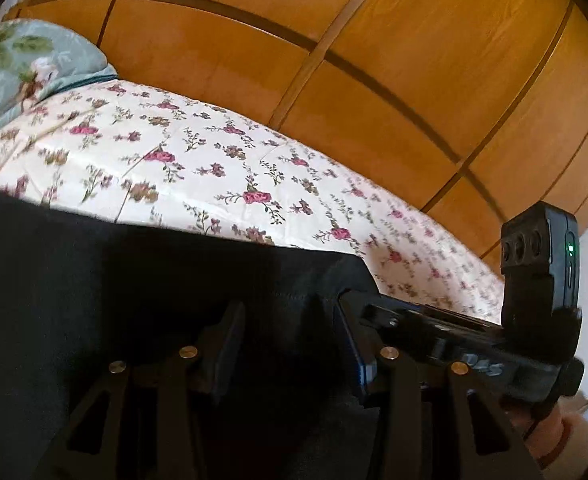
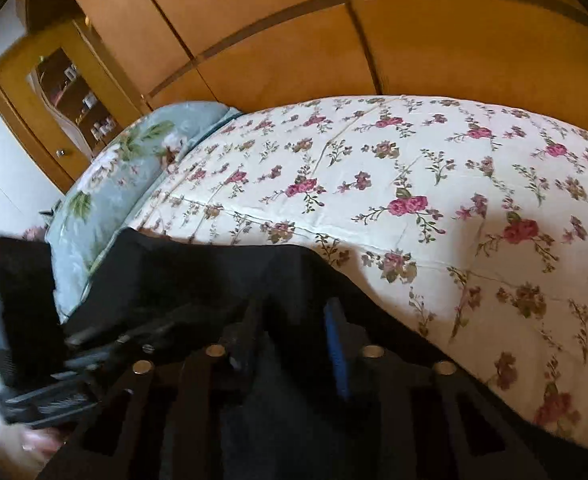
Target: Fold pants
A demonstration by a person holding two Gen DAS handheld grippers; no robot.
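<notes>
The black pants point(image 1: 93, 272) lie on a floral bedspread point(image 1: 213, 160) and fill the lower part of both views; in the right wrist view the pants point(image 2: 197, 276) spread from the left edge to the centre. My left gripper point(image 1: 289, 332) is right over the black cloth with its fingers point(image 1: 225, 344) apart and cloth between them. My right gripper point(image 2: 294, 340) is also over the cloth, fingers point(image 2: 338, 352) apart, cloth between them. The right gripper's body point(image 1: 474, 344) shows at the lower right of the left view; the left gripper's body point(image 2: 25, 320) shows at the left of the right view.
A pale green floral pillow point(image 2: 133, 168) lies at the head of the bed. Wooden wardrobe doors point(image 1: 334, 60) stand close behind the bed. A glass-fronted cabinet point(image 2: 69, 96) with small items is at the back left. Bare bedspread point(image 2: 474, 200) stretches to the right.
</notes>
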